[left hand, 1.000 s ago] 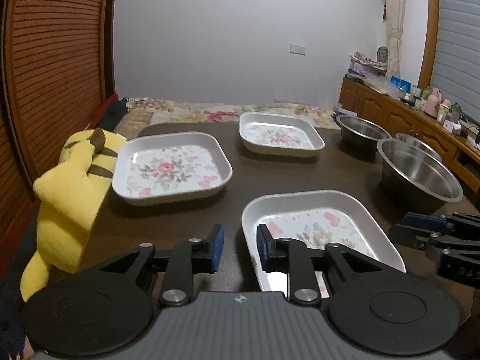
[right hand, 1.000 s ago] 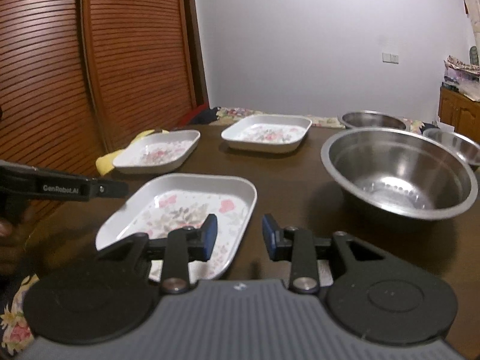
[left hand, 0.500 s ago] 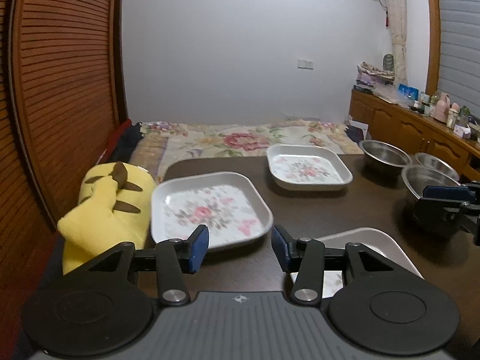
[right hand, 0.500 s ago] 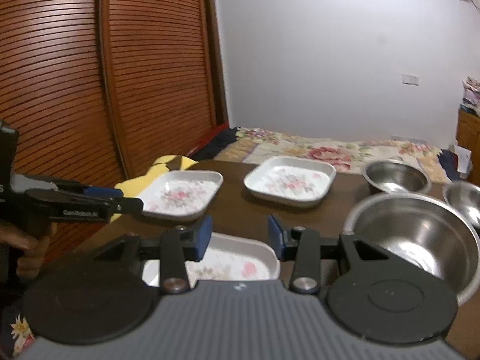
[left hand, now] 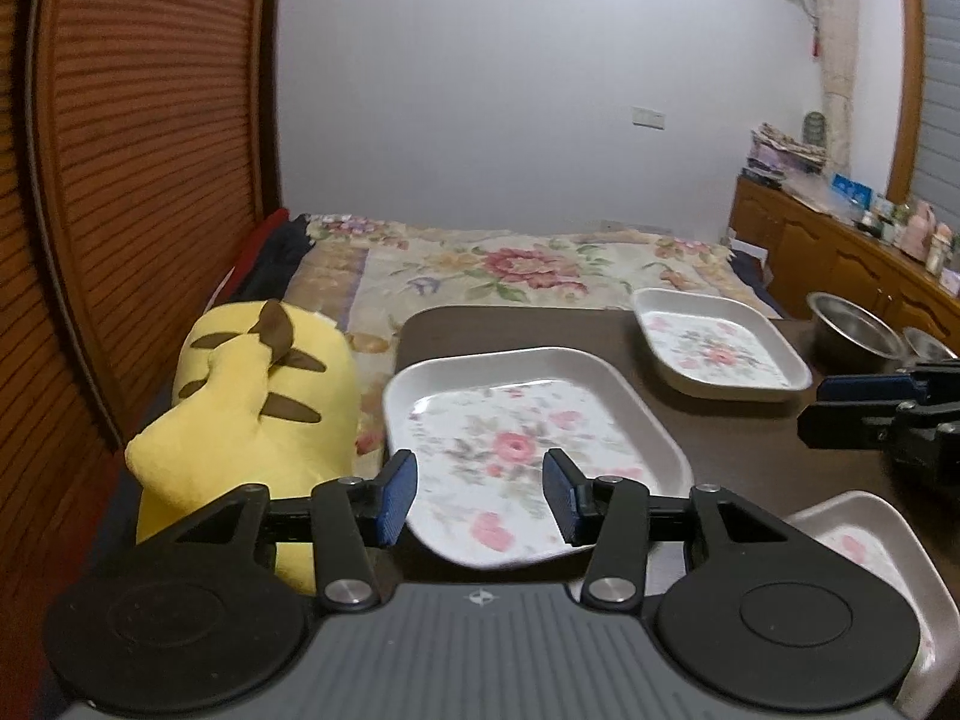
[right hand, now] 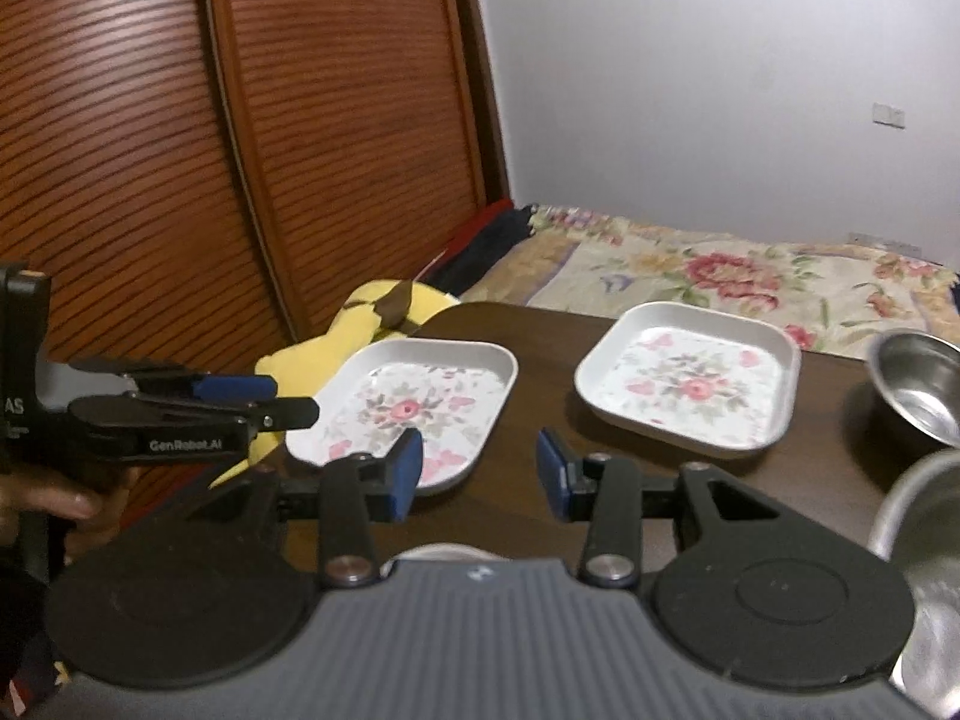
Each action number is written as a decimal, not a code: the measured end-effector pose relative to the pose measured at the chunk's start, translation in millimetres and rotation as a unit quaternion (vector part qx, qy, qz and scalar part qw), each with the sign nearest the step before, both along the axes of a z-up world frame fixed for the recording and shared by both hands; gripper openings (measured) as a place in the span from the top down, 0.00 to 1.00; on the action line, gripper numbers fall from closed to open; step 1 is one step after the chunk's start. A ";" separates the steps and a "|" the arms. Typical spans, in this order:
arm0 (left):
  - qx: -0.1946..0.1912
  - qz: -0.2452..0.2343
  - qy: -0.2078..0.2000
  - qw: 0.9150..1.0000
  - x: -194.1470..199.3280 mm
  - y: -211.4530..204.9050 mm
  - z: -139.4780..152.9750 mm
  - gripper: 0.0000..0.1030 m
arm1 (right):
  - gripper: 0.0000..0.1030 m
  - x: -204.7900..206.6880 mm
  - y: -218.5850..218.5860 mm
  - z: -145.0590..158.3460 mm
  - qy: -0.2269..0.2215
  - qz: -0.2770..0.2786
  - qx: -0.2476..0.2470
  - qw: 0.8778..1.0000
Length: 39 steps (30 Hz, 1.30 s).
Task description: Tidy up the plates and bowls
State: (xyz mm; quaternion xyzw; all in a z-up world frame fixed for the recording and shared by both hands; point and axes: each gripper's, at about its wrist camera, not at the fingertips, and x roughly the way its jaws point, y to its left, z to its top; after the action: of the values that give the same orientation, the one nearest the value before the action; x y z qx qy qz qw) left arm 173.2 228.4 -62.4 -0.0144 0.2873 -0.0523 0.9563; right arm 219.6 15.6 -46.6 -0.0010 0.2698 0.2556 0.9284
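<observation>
- Near corner of the left floral plate (left hand: 516, 450) hidden behind the left gripper (left hand: 479, 498) body; its pattern blurred.
- Nearest plate (left hand: 864, 546) mostly covered by the gripper housing and cut by the right edge in the left wrist view; in the right wrist view only a pale sliver (right hand: 441, 553) peeking over the right gripper (right hand: 478, 474) body.
- Large steel bowl (right hand: 924, 576) cropped by the right and bottom edges.
- Far steel bowl (right hand: 918, 390) cut by the right edge.
- Yellow plush toy (right hand: 360, 330) largely hidden behind the plate and the left gripper.
- Hand (right hand: 54, 498) holding the left gripper cut by the left edge.
- Small items on the sideboard (left hand: 840, 240) too tiny to identify.
</observation>
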 end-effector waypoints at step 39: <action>-0.049 -0.004 0.036 0.998 37.1 32.2 -35.8 0.87 | 0.81 86.0 52.2 -41.3 0.108 0.033 -0.066 0.991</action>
State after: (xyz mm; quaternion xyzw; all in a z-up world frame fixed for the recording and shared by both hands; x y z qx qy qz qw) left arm 210.3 260.5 -98.1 -0.0617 0.3191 -0.0698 0.9431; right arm 305.6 67.8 -88.0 -0.0432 0.3841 0.2662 0.8830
